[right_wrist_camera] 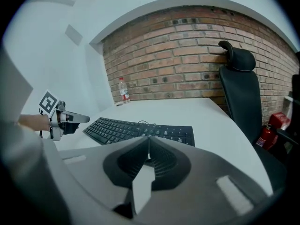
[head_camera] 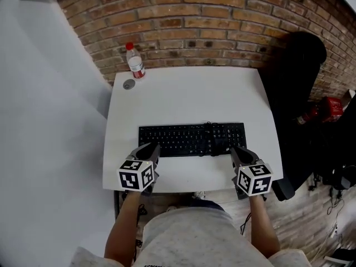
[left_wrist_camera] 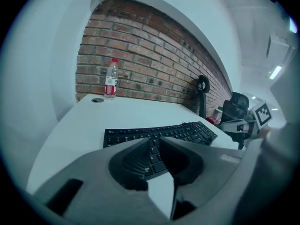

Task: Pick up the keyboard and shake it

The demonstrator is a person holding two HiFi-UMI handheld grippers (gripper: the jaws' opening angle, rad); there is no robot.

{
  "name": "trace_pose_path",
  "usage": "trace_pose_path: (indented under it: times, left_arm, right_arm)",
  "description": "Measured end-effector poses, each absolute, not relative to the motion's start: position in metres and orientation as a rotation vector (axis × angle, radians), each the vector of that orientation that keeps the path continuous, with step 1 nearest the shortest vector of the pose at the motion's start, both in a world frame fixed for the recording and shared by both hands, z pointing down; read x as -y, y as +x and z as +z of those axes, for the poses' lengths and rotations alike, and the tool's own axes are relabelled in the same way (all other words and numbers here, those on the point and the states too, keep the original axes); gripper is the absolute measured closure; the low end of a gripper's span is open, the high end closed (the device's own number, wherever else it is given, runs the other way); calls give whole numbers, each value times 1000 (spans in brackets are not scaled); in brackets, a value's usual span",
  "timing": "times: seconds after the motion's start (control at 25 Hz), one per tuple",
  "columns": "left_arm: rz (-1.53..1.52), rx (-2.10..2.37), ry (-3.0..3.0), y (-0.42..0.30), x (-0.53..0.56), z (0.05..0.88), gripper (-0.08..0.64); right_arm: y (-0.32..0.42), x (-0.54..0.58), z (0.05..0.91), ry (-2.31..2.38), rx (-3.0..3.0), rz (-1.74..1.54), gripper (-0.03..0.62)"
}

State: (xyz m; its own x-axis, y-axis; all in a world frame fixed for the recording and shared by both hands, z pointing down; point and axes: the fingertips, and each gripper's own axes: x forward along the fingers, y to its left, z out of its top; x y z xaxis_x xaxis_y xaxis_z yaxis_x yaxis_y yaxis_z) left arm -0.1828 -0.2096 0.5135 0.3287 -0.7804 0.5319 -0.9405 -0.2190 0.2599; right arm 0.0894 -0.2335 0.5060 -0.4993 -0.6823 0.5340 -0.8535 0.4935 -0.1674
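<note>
A black keyboard (head_camera: pixel 192 139) lies flat on the white table (head_camera: pixel 189 93), near its front edge, with a dark cable across its right part. My left gripper (head_camera: pixel 150 148) hovers over the keyboard's near left corner (left_wrist_camera: pixel 187 131), apart from it. Its jaws (left_wrist_camera: pixel 154 142) stand a narrow gap apart with nothing between them. My right gripper (head_camera: pixel 238 150) hangs by the near right corner of the keyboard (right_wrist_camera: pixel 122 128). Its tips (right_wrist_camera: pixel 148 139) meet and hold nothing. Each gripper shows in the other's view: the right gripper (left_wrist_camera: pixel 243 123), the left gripper (right_wrist_camera: pixel 70 121).
A clear water bottle (head_camera: pixel 134 62) with a red cap stands at the table's far left corner beside a round grommet (head_camera: pixel 129 84). A black office chair (head_camera: pixel 295 93) stands to the right against the brick wall. A red fire extinguisher (head_camera: pixel 328 109) lies beyond it.
</note>
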Motion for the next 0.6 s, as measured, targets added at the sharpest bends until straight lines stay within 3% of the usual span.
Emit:
trace_pose_path:
  times: [0.32, 0.6]
  left_arm:
    - [407, 1530, 1962, -215, 228, 531, 371]
    - [434, 1556, 1898, -233, 248, 543, 313]
  right_arm:
    - [111, 277, 521, 1208, 2319, 613, 528]
    - [129, 304, 533, 1182, 2295, 642, 485]
